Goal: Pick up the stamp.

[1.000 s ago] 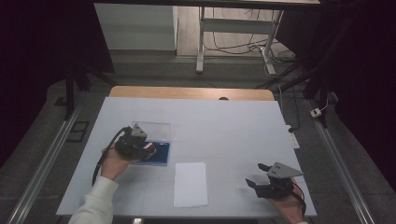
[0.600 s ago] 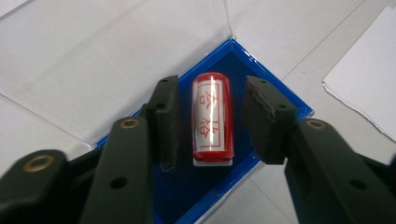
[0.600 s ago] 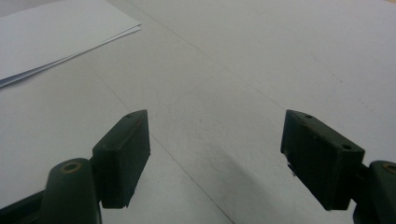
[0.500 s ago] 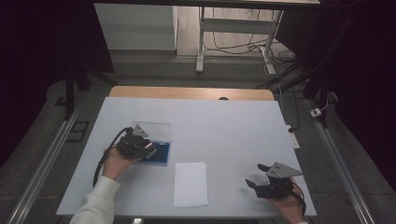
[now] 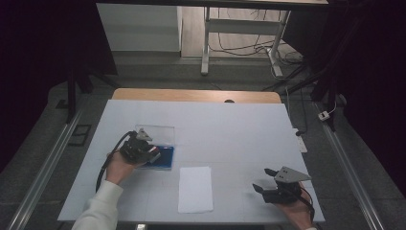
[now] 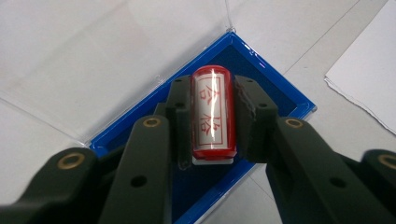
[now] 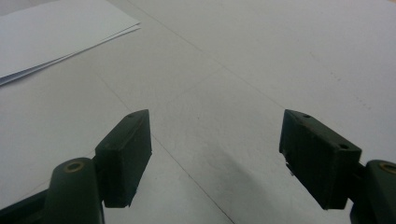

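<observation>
White table (image 5: 239,129), dark room beyond. Since a second ago the left gripper (image 6: 212,116) has barely shifted: it stays clamped on the red stamp (image 6: 212,112), held over the blue ink pad (image 6: 280,93), whose clear lid (image 6: 93,56) lies open beyond. That suggests inking is under way; the paper (image 5: 195,189) to its right likely comes next. Across the table, the right gripper (image 7: 215,154) rests with jaws spread, holding nothing.
</observation>
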`<state>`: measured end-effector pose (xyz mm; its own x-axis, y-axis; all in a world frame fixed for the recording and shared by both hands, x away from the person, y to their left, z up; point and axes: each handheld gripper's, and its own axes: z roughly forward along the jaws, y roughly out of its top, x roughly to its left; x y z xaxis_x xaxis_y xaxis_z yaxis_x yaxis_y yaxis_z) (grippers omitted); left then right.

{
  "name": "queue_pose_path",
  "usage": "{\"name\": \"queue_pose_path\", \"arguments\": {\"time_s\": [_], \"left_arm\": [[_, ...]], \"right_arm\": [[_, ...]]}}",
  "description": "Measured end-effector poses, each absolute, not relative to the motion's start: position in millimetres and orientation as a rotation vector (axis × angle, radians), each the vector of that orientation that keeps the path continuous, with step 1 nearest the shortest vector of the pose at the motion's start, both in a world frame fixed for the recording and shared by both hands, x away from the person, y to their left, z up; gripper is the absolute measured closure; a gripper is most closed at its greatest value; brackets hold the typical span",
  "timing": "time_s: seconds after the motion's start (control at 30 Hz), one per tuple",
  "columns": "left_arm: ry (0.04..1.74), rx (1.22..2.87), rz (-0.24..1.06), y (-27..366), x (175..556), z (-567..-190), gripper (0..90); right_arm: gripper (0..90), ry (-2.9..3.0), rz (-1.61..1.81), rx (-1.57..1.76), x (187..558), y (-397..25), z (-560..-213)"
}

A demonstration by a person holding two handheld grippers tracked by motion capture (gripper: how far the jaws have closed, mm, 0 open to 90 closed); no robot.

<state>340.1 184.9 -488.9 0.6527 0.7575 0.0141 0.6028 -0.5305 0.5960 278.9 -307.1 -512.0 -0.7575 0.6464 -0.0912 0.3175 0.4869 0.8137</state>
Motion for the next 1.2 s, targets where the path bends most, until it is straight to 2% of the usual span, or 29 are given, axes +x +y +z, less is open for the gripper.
{"name": "queue_pose_path", "arguments": {"time_s": [0.43, 0.87, 1.2], "left_arm": [[1.057, 2.312, 0.419, 185, 340, -489, 67.5], [1.031, 2.294, 0.433, 185, 337, -484, 70.3], [0.972, 2.231, 0.446, 189, 328, -459, 70.4]], "right_arm": [[26.0, 2.378, 1.143, 0.798, 279, -306, -514], [26.3, 2.398, 1.120, 0.794, 280, -306, -516], [26.6, 2.396, 1.115, 0.788, 278, -309, -516]]}}
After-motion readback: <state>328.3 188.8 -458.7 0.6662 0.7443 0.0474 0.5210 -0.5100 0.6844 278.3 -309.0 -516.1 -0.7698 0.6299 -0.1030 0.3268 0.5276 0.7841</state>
